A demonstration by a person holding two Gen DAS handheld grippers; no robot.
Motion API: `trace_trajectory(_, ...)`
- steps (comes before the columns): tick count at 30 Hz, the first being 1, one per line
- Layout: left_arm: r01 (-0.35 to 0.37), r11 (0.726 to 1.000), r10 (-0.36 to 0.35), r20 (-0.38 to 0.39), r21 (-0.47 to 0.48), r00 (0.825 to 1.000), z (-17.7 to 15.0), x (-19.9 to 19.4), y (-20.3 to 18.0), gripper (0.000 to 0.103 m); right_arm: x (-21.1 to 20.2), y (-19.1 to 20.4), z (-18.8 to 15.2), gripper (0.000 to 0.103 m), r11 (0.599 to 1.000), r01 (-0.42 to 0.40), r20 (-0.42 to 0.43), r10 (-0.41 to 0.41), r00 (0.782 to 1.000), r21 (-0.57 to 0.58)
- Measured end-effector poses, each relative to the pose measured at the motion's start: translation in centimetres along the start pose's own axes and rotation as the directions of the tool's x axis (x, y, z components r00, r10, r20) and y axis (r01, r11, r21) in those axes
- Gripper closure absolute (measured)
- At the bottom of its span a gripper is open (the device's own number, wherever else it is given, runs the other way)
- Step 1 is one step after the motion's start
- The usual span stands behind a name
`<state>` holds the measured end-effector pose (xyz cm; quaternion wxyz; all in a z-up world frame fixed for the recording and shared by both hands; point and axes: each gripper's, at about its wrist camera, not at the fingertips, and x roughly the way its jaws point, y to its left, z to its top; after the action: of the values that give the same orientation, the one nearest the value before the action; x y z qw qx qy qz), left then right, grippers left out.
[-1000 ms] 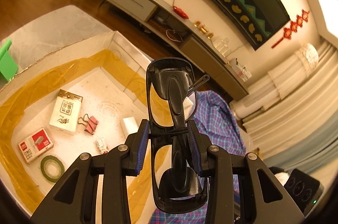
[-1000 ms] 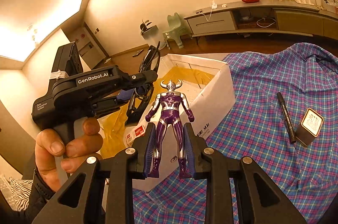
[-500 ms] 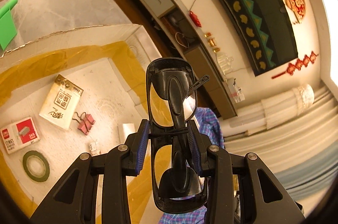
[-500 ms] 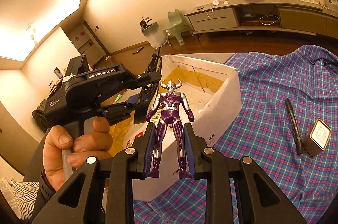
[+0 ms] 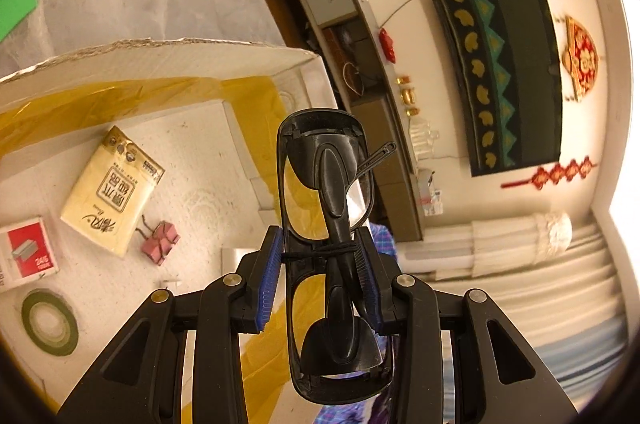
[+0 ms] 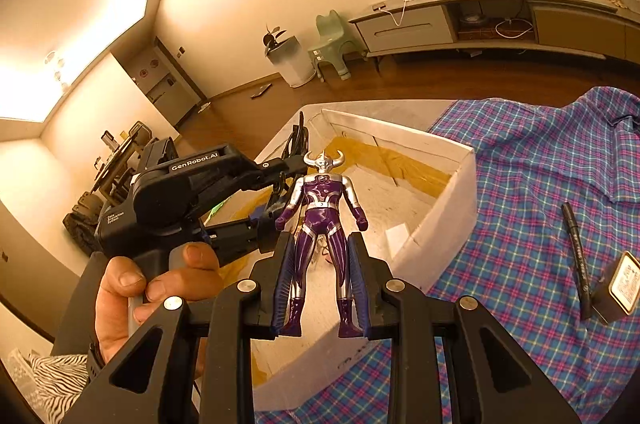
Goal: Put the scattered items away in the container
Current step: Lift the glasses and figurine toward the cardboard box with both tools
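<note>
We see the left gripper point(image 5: 320, 280) clamped on folded black glasses point(image 5: 326, 208), their long axis running straight out beyond its tips, above the white cardboard box point(image 5: 160, 56), whose torn rim lies well ahead with open floor below. The right gripper point(image 6: 320, 288) clamps a purple figure point(image 6: 320, 220) by the legs, head pointing away, over the box's near wall.

Home living room, TV cabinet point(image 6: 460, 24), wall-mounted television point(image 5: 508, 72)
</note>
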<state>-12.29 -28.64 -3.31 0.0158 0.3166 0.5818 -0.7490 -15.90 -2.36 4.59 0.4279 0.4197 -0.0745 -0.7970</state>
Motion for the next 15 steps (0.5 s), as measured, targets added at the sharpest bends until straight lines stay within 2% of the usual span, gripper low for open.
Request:
trace_trajectory(8, -0.014, 0.998, 0.014, 0.011, -0.054, 1.0, 1.1, 1.4, 0.9, 0.065, 2.3, 0.2, 1.5, 0.075, 1.0, 0.026, -0.023, -0.026, 0.999, 0.008)
trace_trajectory(15, -0.065, 0.994, 0.066, 0.019, -0.085, 0.998, 1.9, 2.2, 1.7, 0.065, 3.8, 0.0, 2.6, 0.075, 0.996, 0.081, -0.05, -0.082, 0.995, -0.022)
